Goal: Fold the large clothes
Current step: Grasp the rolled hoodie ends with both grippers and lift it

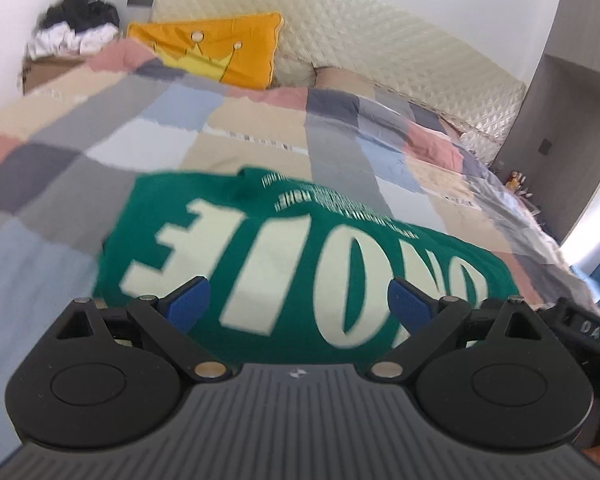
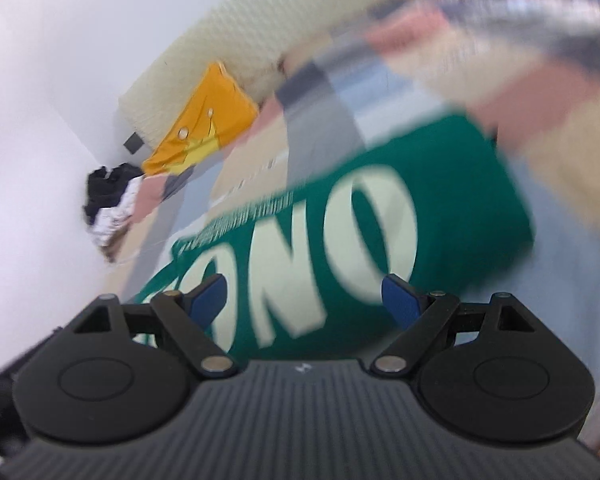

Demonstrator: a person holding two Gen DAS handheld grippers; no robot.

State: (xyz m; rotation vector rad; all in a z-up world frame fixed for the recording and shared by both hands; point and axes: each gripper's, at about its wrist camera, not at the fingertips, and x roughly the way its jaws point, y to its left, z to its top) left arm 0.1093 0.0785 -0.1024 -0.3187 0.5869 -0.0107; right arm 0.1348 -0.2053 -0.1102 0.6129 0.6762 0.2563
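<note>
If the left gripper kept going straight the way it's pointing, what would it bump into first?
Most likely the green shirt lying on the patchwork bedspread; it fills the space ahead of the open left gripper. Depth is hard to judge.

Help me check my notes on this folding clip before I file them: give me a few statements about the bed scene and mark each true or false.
1. The green garment lies on a patchwork bedspread. True.
2. The left gripper is clamped on the garment. False: its jaws stand apart with nothing between the pads.
3. The right gripper is open and holds nothing. True.
4. The orange pillow lies on top of the green garment. False: it leans at the quilted headboard, well apart from it.
5. The garment bears large pale letters. True.
6. A dark and white pile of clothes sits at the foot of the bed. False: it is beside the pillow end.
</note>
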